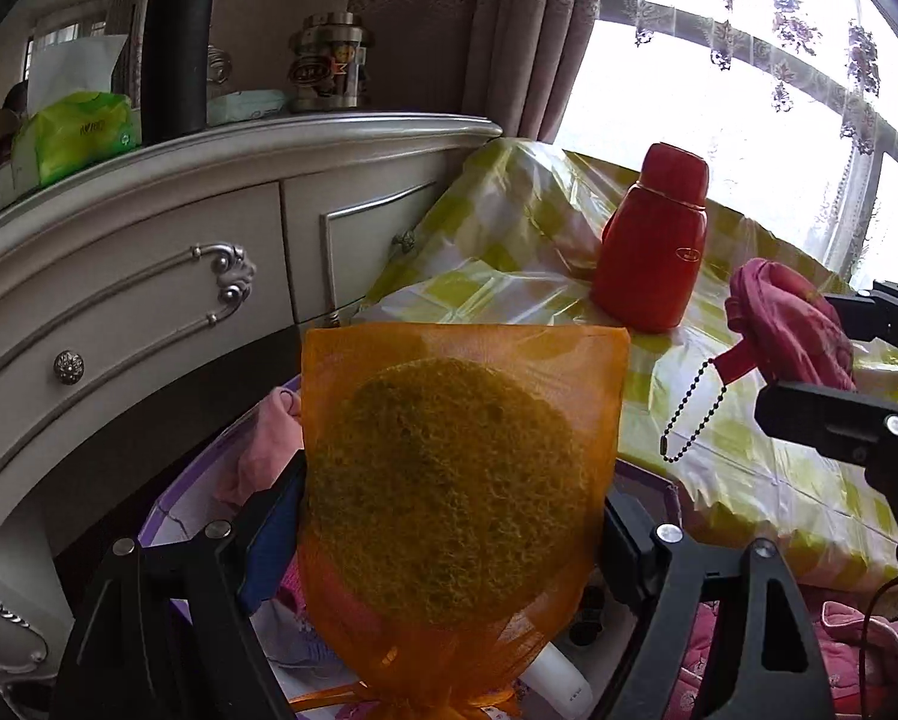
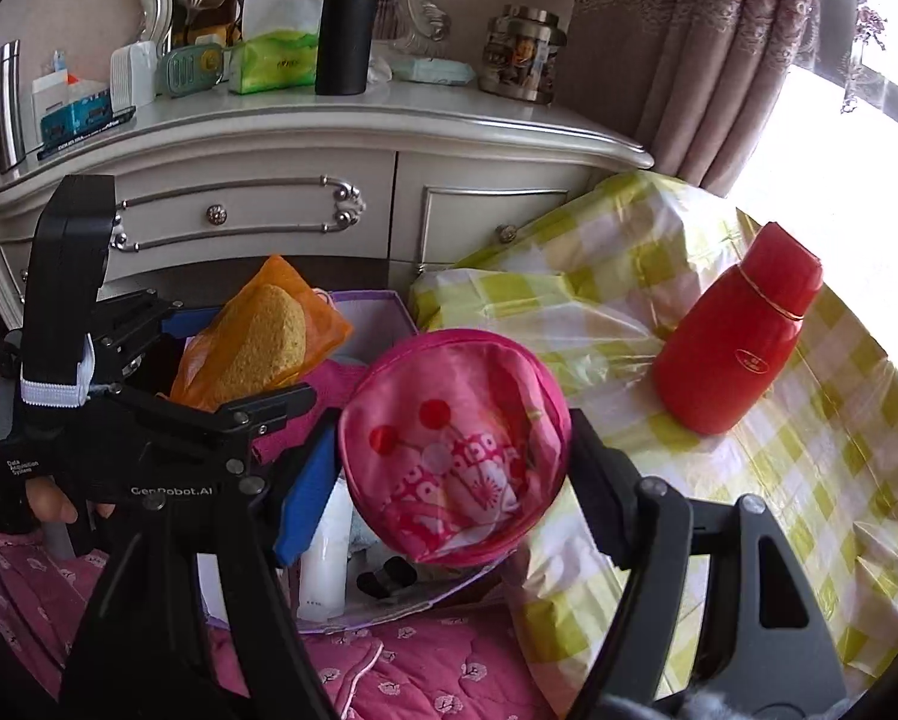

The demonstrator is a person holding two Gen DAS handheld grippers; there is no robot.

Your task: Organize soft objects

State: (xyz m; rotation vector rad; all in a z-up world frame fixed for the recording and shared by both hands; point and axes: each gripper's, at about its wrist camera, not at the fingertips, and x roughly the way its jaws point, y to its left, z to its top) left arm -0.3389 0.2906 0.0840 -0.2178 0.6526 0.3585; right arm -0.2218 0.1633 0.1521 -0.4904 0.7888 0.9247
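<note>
Only the right wrist view shows the pink pouch's (image 2: 455, 450) printed face.

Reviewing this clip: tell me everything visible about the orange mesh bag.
The orange mesh bag is a sheer, see-through pouch with a straight top edge, gathered at the bottom by an orange ribbon. Inside sits a round, rough, yellow-green sponge that fills most of it. The left hand-held gripper clamps it from both sides, holding it upright in the air above the purple box, touching nothing else visible. The right wrist view shows it beside the pink pouch.
</note>
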